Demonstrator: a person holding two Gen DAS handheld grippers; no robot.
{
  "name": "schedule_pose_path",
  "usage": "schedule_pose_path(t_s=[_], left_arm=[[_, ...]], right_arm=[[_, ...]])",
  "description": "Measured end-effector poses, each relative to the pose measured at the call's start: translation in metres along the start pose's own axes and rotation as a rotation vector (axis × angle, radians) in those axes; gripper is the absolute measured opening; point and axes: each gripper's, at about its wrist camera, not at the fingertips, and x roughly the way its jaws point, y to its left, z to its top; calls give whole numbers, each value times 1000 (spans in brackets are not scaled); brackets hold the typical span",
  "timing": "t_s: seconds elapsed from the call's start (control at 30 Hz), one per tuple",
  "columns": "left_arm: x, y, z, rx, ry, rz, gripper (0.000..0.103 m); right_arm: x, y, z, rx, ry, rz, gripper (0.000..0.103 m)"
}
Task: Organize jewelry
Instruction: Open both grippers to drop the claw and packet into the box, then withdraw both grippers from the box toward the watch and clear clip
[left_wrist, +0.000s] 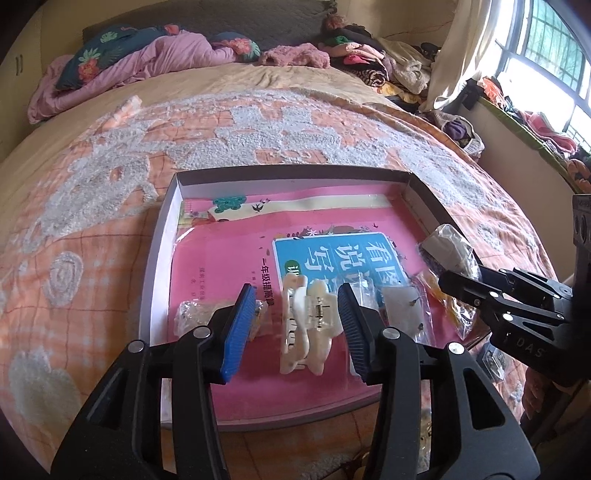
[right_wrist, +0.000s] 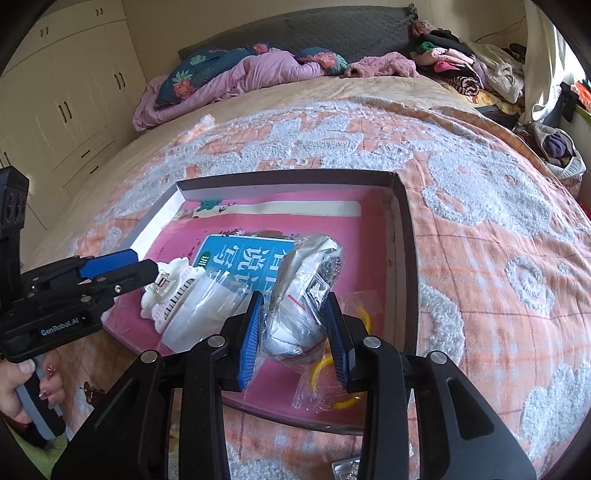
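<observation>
A shallow box (left_wrist: 162, 236) lined with a pink book cover lies on the bed. My left gripper (left_wrist: 295, 321) is open, its blue pads on either side of a cream hair claw clip (left_wrist: 308, 325) lying in the box, with gaps on both sides. My right gripper (right_wrist: 295, 328) is shut on a crumpled clear plastic bag (right_wrist: 306, 291) with silvery jewelry inside, held just above the box's near right part. That bag also shows in the left wrist view (left_wrist: 447, 247). The claw clip shows in the right wrist view (right_wrist: 170, 291).
Other small clear bags lie in the box: one by the left pad (left_wrist: 192, 314), one flat white (left_wrist: 402, 306), one with a yellow piece (right_wrist: 347, 354). More packets lie on the orange bedspread (right_wrist: 498, 258) near the box's front edge. Pillows and clothes are piled at the bed's far end.
</observation>
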Motion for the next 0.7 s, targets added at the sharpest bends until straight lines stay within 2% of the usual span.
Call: schedule_pose_path(t_s=[0.1,0.2,0.33,0.47,0.63,0.7], left_arm=[[-2,1,0,-3,-6,3,39],[-6,2,1,-7,-12,4,45],[-12,1,2,-9,-26,11,48],[-26,1,4,-19,-59,25,61],[-46,3,8,-47,-103,35,77],[-55,3,8,-55,-119,35,83]], right_arm=[[0,-1,-1,6,3,-2,36],[-7,-3,-1,12,-21,-1,42],[-21,-3,2,9,-58,-6,51],[-45,-8,5,30,-114,-9,68],[-76,-10,6,31,-183,-19,80],[-88,-9,7,28,-206,-22,81]])
